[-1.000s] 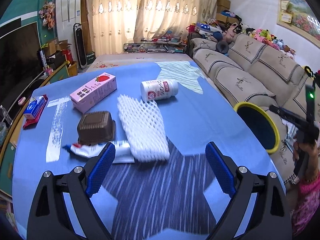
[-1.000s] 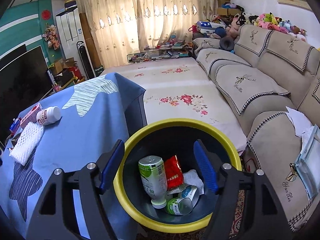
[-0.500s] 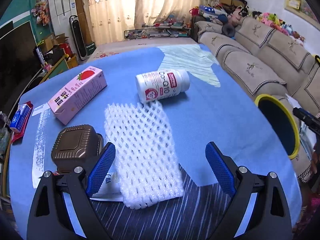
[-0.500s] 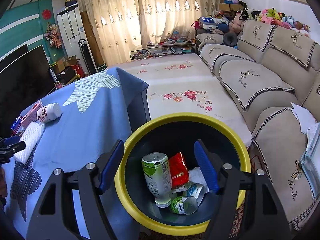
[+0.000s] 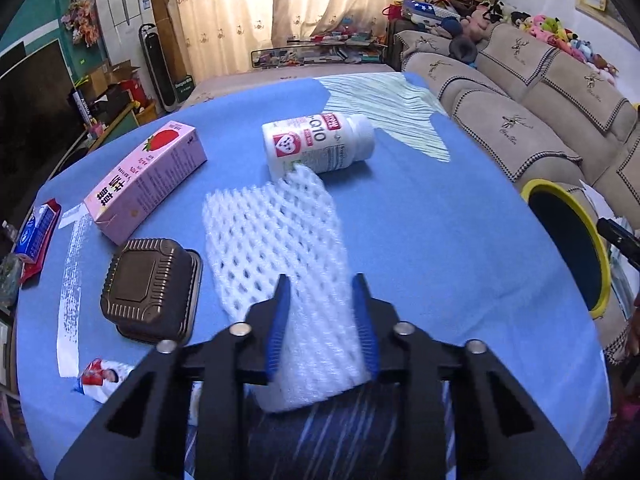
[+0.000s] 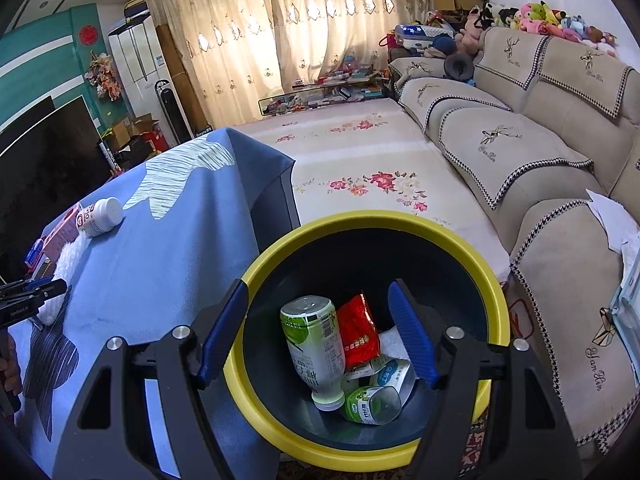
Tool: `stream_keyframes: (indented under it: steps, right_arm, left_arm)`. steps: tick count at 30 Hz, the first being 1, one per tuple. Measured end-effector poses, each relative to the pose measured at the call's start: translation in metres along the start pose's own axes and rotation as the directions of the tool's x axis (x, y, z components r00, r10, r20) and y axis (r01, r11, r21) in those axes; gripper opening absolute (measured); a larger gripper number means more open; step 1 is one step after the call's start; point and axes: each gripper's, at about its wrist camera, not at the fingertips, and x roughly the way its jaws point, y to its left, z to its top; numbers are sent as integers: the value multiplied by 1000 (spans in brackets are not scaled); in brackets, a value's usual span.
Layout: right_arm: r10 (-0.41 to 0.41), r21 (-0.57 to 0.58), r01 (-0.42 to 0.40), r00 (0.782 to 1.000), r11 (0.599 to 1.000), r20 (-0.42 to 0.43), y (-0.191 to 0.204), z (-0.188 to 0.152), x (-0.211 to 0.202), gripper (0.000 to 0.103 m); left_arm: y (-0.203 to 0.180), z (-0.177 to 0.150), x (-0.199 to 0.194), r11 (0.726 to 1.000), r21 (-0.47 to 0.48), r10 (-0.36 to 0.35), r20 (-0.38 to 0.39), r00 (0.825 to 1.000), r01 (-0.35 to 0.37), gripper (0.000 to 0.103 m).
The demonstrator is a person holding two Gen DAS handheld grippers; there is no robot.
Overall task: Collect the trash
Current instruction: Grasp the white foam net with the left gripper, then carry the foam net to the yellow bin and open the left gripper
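My left gripper (image 5: 322, 326) is shut on the near end of a white foam net sleeve (image 5: 276, 240) lying on the blue tablecloth (image 5: 440, 240). Beyond it lie a white pill bottle (image 5: 318, 144) on its side, a pink strawberry milk carton (image 5: 148, 180), a brown plastic tray (image 5: 150, 290) upside down and a wrapper (image 5: 102, 376). My right gripper (image 6: 316, 334) is open and empty above the yellow-rimmed bin (image 6: 496, 292), which holds a green bottle (image 6: 314, 348), a red packet (image 6: 358, 336) and other trash. The bin also shows in the left wrist view (image 5: 600, 256).
A red and blue packet (image 5: 36, 236) lies at the table's left edge. A beige sofa (image 6: 520, 152) runs along the right, with a floral mat (image 6: 360, 160) on the floor. A TV (image 6: 40, 160) stands to the left.
My left gripper moved forward over the foam net sleeve and closed its fingers on the near end. My right gripper stayed open above the bin.
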Motion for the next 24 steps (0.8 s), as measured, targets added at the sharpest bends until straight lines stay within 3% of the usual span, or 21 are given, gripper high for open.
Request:
stream_keyframes:
  steps: [8, 13, 18, 24]
  right_arm:
    - [11, 19, -11, 1000, 1000, 23, -3, -3, -15, 69]
    - [3, 35, -5, 999, 999, 49, -8, -8, -33, 69]
    - [-47, 38, 44, 996, 998, 76, -15, -15, -54, 69]
    - [-115, 57, 109, 987, 992, 111, -36, -28, -84, 70]
  left_arm:
    - [-13, -3, -40, 999, 40, -36, 65, 997, 33, 16]
    - [-34, -3, -74, 991, 78, -120, 110, 987, 112, 16]
    - [-69, 2, -101, 975, 144, -188, 143, 972, 168, 16]
    - [-132, 13, -106, 935, 243, -295, 124, 947, 259, 16]
